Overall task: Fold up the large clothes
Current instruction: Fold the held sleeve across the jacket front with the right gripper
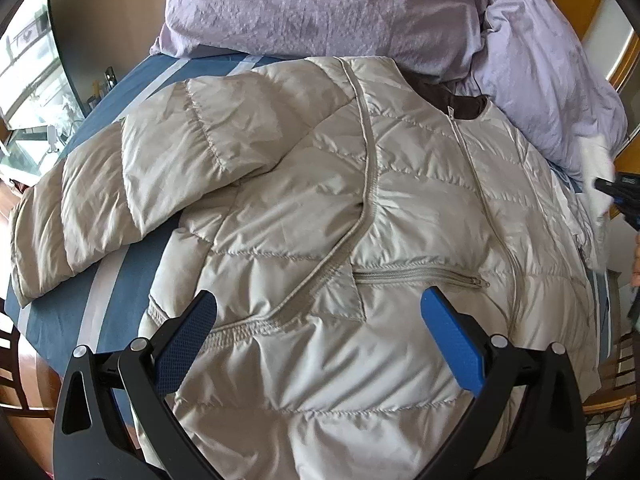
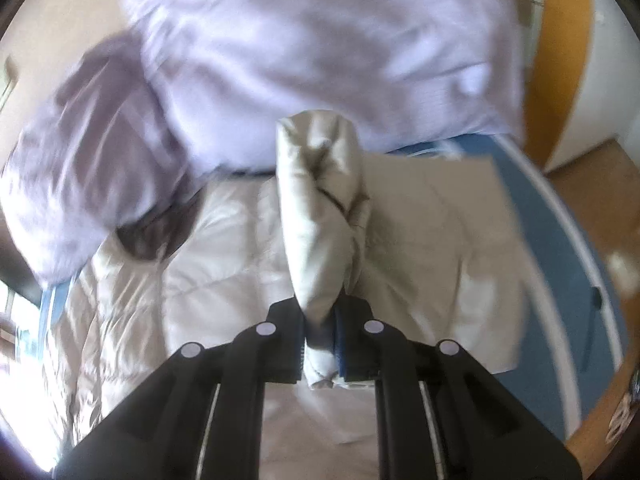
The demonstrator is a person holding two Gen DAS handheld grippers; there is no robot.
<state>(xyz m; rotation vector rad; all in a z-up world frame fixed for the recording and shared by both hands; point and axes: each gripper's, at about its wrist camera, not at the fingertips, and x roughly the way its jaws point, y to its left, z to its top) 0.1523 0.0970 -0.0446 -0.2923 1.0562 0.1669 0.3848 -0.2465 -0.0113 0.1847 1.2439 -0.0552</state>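
A beige quilted puffer jacket point(image 1: 340, 220) lies front-up on a blue bed, zipper closed, collar toward the pillows. Its left sleeve point(image 1: 80, 208) is folded across toward the left. My left gripper point(image 1: 320, 312) is open and empty, hovering just above the jacket's lower front near the pocket zipper point(image 1: 420, 276). My right gripper point(image 2: 320, 320) is shut on the jacket's other sleeve point(image 2: 320, 200), holding it lifted above the jacket body point(image 2: 200, 260). In the left wrist view the right gripper point(image 1: 616, 192) shows at the far right edge with pale fabric.
Lilac pillows and bedding point(image 1: 320, 4) are piled at the head of the bed, also in the right wrist view point(image 2: 280, 60). The blue striped sheet point(image 1: 116, 272) shows at the left. A wooden headboard and floor point(image 2: 560, 80) lie at the right.
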